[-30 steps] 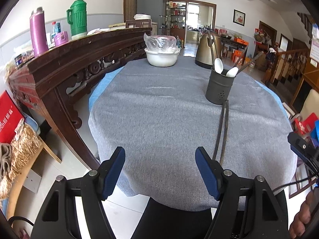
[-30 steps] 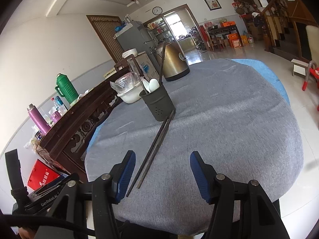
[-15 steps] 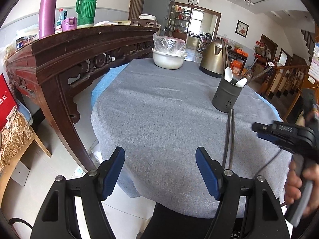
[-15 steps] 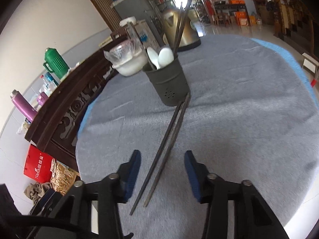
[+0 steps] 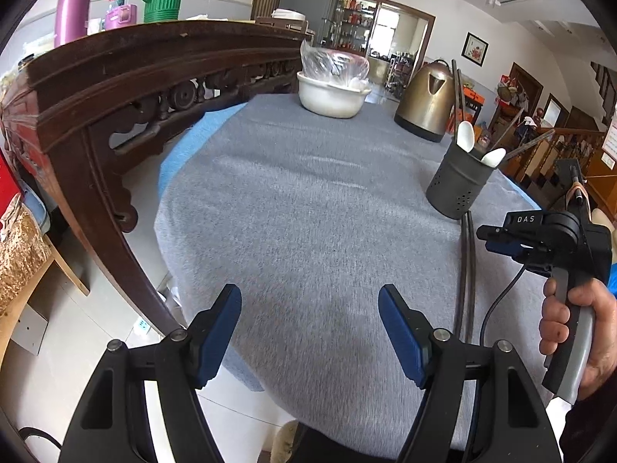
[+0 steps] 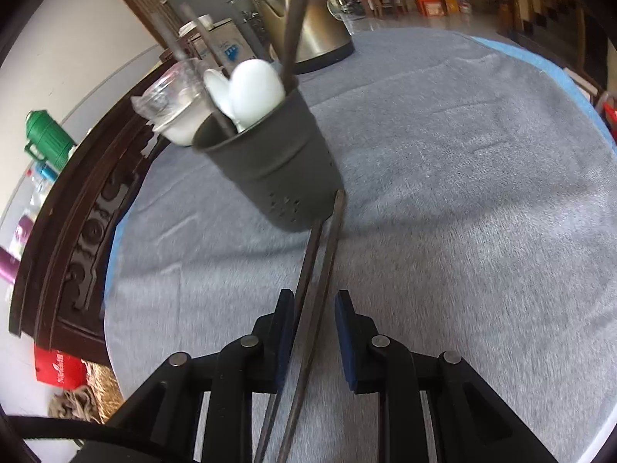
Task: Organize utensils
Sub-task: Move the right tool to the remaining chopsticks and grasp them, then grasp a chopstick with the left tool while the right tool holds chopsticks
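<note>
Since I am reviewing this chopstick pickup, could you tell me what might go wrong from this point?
1. The right gripper is closing around two chopsticks lying side by side; it may catch only one or scissor them apart.
2. Their far tips touch the foot of the utensil holder, so a drag could nudge or tip it.
3. The pads may snag the grey tablecloth.

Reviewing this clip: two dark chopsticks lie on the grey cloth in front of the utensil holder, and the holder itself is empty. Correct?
Not quite. The chopsticks do lie on the grey cloth in front of the utensil holder, but the holder is not empty: the right wrist view shows white spoons and more dark sticks standing in it.
</note>
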`<state>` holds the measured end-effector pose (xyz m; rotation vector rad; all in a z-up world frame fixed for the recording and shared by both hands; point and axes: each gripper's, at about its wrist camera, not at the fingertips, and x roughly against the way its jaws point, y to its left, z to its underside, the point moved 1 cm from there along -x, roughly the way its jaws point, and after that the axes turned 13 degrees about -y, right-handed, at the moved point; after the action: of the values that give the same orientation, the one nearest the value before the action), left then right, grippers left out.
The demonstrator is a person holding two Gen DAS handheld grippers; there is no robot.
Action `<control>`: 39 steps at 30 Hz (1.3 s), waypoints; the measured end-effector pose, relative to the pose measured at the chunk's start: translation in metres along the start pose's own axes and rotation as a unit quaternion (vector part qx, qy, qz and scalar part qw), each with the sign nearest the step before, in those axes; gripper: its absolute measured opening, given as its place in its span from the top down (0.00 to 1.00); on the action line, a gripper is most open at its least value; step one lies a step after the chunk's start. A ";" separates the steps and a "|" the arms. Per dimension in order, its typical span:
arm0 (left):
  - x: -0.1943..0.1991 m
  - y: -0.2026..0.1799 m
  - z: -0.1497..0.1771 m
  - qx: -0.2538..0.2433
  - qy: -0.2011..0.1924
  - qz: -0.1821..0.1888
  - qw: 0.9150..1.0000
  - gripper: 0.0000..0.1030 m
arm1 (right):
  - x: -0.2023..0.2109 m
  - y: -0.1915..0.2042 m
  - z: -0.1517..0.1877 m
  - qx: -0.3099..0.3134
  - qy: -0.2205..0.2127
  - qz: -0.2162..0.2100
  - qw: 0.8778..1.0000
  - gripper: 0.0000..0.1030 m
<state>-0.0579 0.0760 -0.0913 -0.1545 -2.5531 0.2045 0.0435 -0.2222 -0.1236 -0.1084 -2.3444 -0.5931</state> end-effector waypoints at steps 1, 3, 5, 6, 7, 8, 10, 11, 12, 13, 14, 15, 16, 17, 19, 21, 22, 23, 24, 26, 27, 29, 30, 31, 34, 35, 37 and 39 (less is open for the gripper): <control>-0.003 -0.001 -0.001 -0.002 0.001 0.000 1.000 0.28 | -0.003 0.000 -0.001 -0.001 0.001 -0.002 1.000 0.77; -0.010 -0.005 -0.003 -0.006 0.003 -0.001 1.000 0.28 | -0.008 0.002 -0.001 0.004 0.004 0.002 1.000 0.79; -0.016 -0.006 -0.005 -0.008 0.003 -0.003 1.000 0.28 | -0.014 0.003 0.000 0.011 0.009 0.007 1.000 0.82; -0.019 -0.008 -0.007 -0.009 0.004 -0.005 1.000 0.28 | -0.018 0.004 0.001 0.011 0.015 0.005 1.000 0.83; -0.022 -0.009 -0.008 -0.009 0.005 -0.006 1.000 0.28 | -0.022 0.004 0.002 0.011 0.021 0.006 1.000 0.84; -0.024 -0.010 -0.009 -0.010 0.006 -0.007 1.000 0.28 | -0.023 0.005 0.001 0.011 0.018 0.005 1.000 0.84; -0.031 -0.013 -0.010 -0.011 0.009 -0.010 1.000 0.28 | -0.025 0.007 0.000 0.019 0.015 0.003 1.000 0.85; -0.033 -0.013 -0.011 -0.012 0.011 -0.011 1.000 0.28 | -0.025 0.008 0.000 0.023 0.017 0.000 1.000 0.87; -0.037 -0.015 -0.012 -0.014 0.013 -0.013 1.000 0.28 | -0.025 0.008 0.000 0.027 0.018 -0.002 0.999 0.88; -0.039 -0.017 -0.013 -0.016 0.014 -0.014 1.000 0.28 | -0.025 0.008 0.000 0.030 0.019 -0.004 0.999 0.90; -0.042 -0.019 -0.013 -0.017 0.015 -0.015 1.000 0.28 | -0.025 0.006 -0.001 0.028 0.023 -0.010 0.999 0.91; -0.045 -0.021 -0.015 -0.019 0.016 -0.016 1.000 0.28 | -0.025 0.005 -0.001 0.025 0.025 -0.014 0.999 0.92; -0.048 -0.025 -0.016 -0.022 0.018 -0.017 0.999 0.28 | -0.025 0.001 -0.001 0.020 0.029 -0.017 0.999 0.92; -0.050 -0.027 -0.016 -0.024 0.018 -0.017 0.999 0.28 | -0.026 -0.003 -0.002 0.013 0.032 -0.023 0.999 0.92; -0.056 -0.034 -0.018 -0.032 0.021 -0.014 0.999 0.28 | -0.024 -0.008 -0.004 0.012 0.033 -0.023 0.999 0.92; -0.063 -0.043 -0.020 -0.038 0.026 -0.011 0.999 0.28 | -0.023 -0.012 -0.006 0.013 0.027 -0.016 0.999 0.92; -0.066 -0.047 -0.020 -0.040 0.030 -0.009 0.999 0.28 | -0.022 -0.014 -0.007 0.014 0.028 -0.014 0.999 0.92; -0.069 -0.050 -0.020 -0.042 0.032 -0.005 0.999 0.28 | -0.021 -0.017 -0.008 0.014 0.032 -0.012 0.999 0.92; -0.072 -0.055 -0.021 -0.044 0.036 0.000 0.998 0.28 | -0.020 -0.019 -0.009 0.012 0.034 -0.012 0.999 0.92; -0.080 -0.066 -0.024 -0.050 0.041 0.008 0.998 0.28 | -0.017 -0.026 -0.010 0.007 0.039 -0.014 0.999 0.92; -0.083 -0.070 -0.025 -0.053 0.042 0.012 0.998 0.28 | -0.016 -0.031 -0.011 0.003 0.042 -0.017 0.999 0.92; -0.090 -0.081 -0.028 -0.058 0.048 0.024 0.997 0.28 | -0.015 -0.037 -0.012 -0.003 0.050 -0.025 0.998 0.91; -0.093 -0.086 -0.028 -0.060 0.052 0.031 0.996 0.28 | -0.015 -0.040 -0.012 -0.007 0.053 -0.030 0.998 0.91; -0.098 -0.093 -0.029 -0.063 0.056 0.039 0.996 0.28 | -0.015 -0.042 -0.014 -0.015 0.056 -0.037 0.998 0.91; -0.111 -0.110 -0.029 -0.072 0.073 0.061 0.993 0.28 | -0.013 -0.052 -0.019 -0.054 0.054 -0.066 0.995 0.89; -0.115 -0.115 -0.028 -0.075 0.079 0.068 0.992 0.28 | -0.012 -0.057 -0.022 -0.064 0.051 -0.068 0.994 0.89; -0.123 -0.123 -0.027 -0.077 0.092 0.080 0.990 0.28 | -0.010 -0.066 -0.026 -0.082 0.049 -0.077 0.992 0.89; -0.128 -0.130 -0.026 -0.073 0.106 0.097 0.987 0.28 | -0.012 -0.071 -0.027 -0.093 0.056 -0.082 0.991 0.89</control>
<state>0.0543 -0.0679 -0.1149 -0.4572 -2.3392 0.0696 0.0522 -0.2968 -0.1418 0.0331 -2.1986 -0.8767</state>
